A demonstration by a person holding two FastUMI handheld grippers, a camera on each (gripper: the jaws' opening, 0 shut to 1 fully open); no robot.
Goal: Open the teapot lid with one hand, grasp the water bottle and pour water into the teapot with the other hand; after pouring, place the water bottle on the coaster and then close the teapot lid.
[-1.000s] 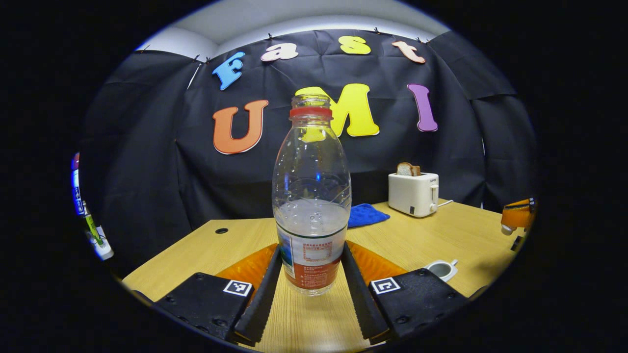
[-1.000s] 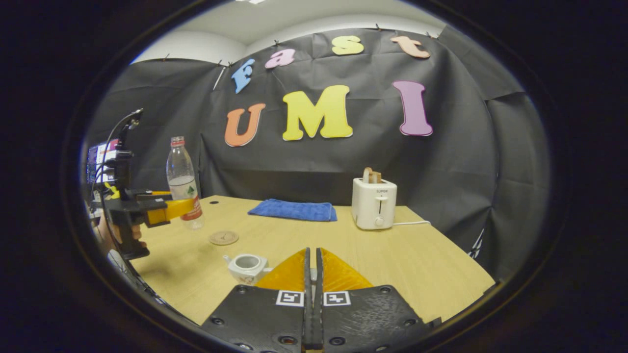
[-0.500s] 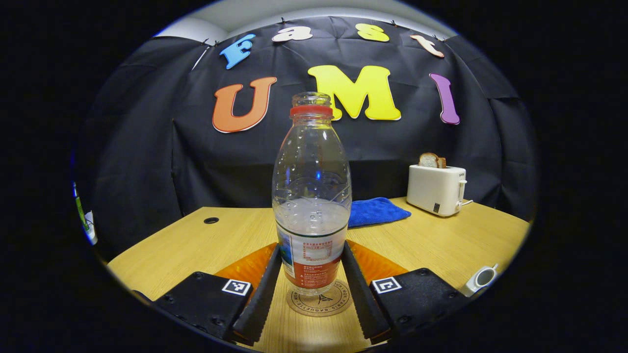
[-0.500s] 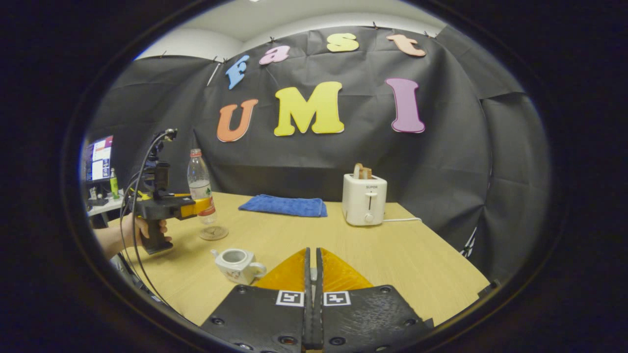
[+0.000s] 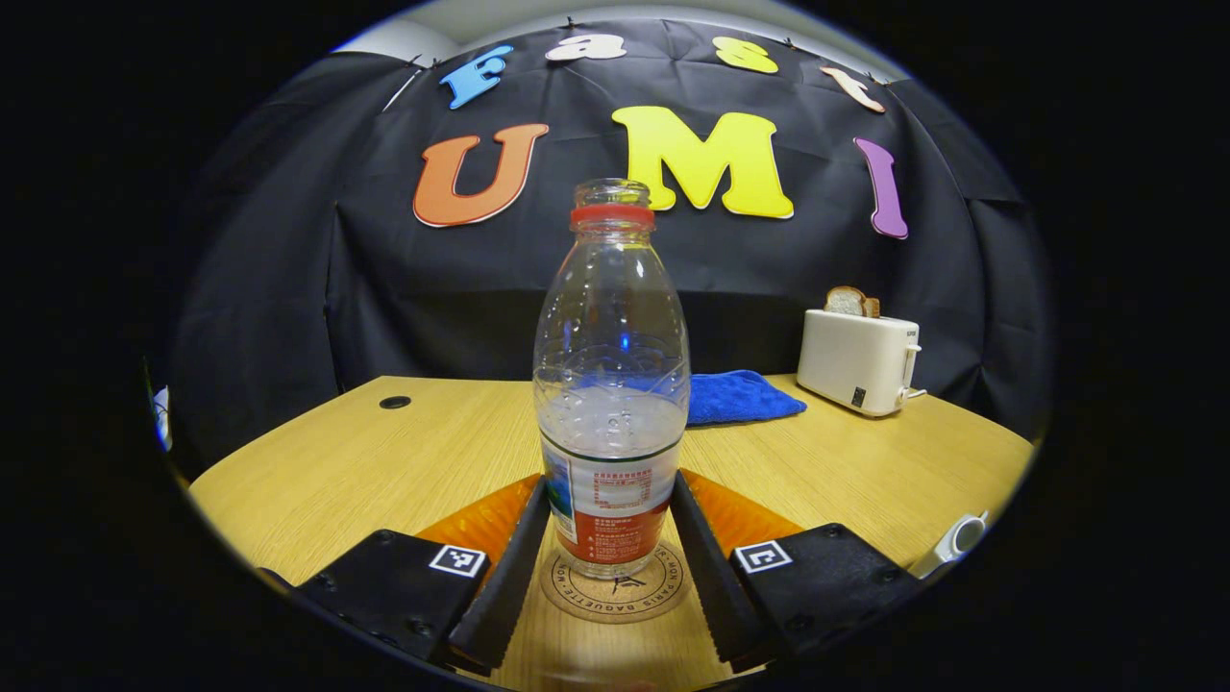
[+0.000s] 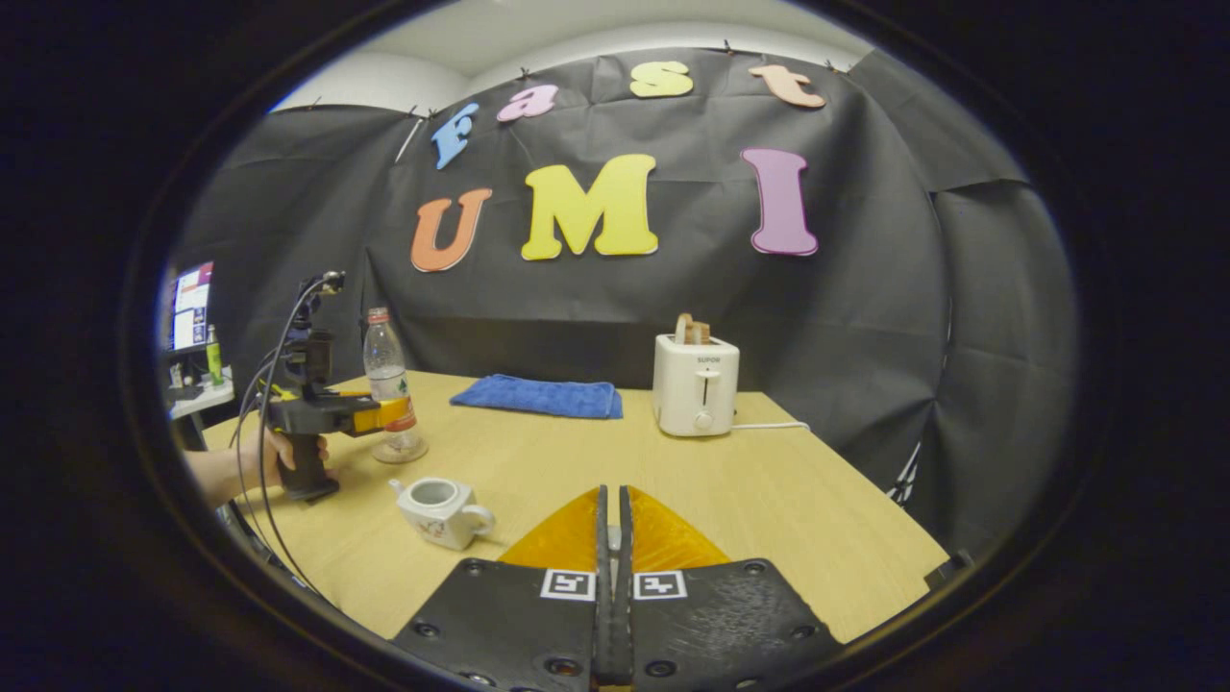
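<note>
Right now the water bottle (image 5: 612, 384) stands upright over the round coaster (image 5: 615, 588) on the wooden table (image 5: 384, 461), uncapped, with a red ring at its neck and water up to about the top of its label. Whether its base actually rests on the coaster or hangs just above it cannot be told. The left gripper (image 5: 610, 562) has its jaws part-open around the bottle's lower body, one finger pressed against each side of the label, so it has hold of the bottle.

From the right gripper view, the same bottle (image 6: 389, 389) shows at the far left of the table, with the left gripper (image 6: 384, 415) clamped on it and a person's hand (image 6: 279, 452) wrapped around that gripper's handle, cables looping up from it. The teapot (image 6: 437, 509) sits near the left front edge of the table, a little nearer than the bottle, apart from it, its top open with no lid on it. In the left gripper view the teapot (image 5: 956, 538) peeks in at the right edge.

The right gripper (image 6: 612, 538) hangs over the near part of the table, right of the teapot, its jaws drawn together with just a thin slit between them. Whether anything is pinched in that slit cannot be made out.

Farther back, a blue cloth (image 6: 538, 396) lies flat near the table's far edge, and to its right stands a white toaster (image 6: 697, 384) with bread sticking out of its slots and a cord trailing off to the right. A monitor (image 6: 190, 306) glows at the far left, beyond the table.
</note>
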